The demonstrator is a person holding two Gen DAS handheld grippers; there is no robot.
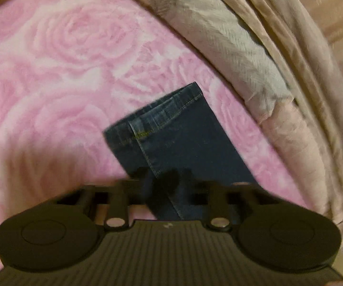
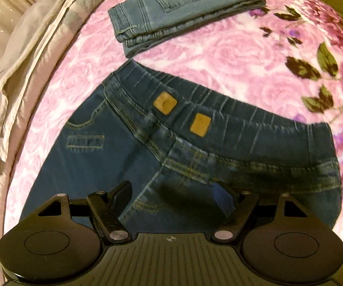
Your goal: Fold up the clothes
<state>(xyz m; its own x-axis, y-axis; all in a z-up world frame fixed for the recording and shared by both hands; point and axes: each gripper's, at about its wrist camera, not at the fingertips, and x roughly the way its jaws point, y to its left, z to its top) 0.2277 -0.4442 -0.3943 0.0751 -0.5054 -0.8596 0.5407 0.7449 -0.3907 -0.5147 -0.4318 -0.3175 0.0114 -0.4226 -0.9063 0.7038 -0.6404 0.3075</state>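
Here my left gripper (image 1: 165,183) pinches the dark jeans (image 2: 128,147) at a leg hem on the pink blanket (image 1: 52,71); my right gripper (image 2: 171,200) hovers open above the waistband. Next, I judge, carry hem to waist.

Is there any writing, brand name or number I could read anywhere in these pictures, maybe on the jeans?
No readable text anywhere.
Two tan patches on the dark jeans waistband: blank or too blurred to tell.
Folded lighter jeans: back pocket shows stitching only, no label.
Pink rose blanket: flower pattern, no words.
Small cross mark on the right gripper's body: a symbol, not a letter.
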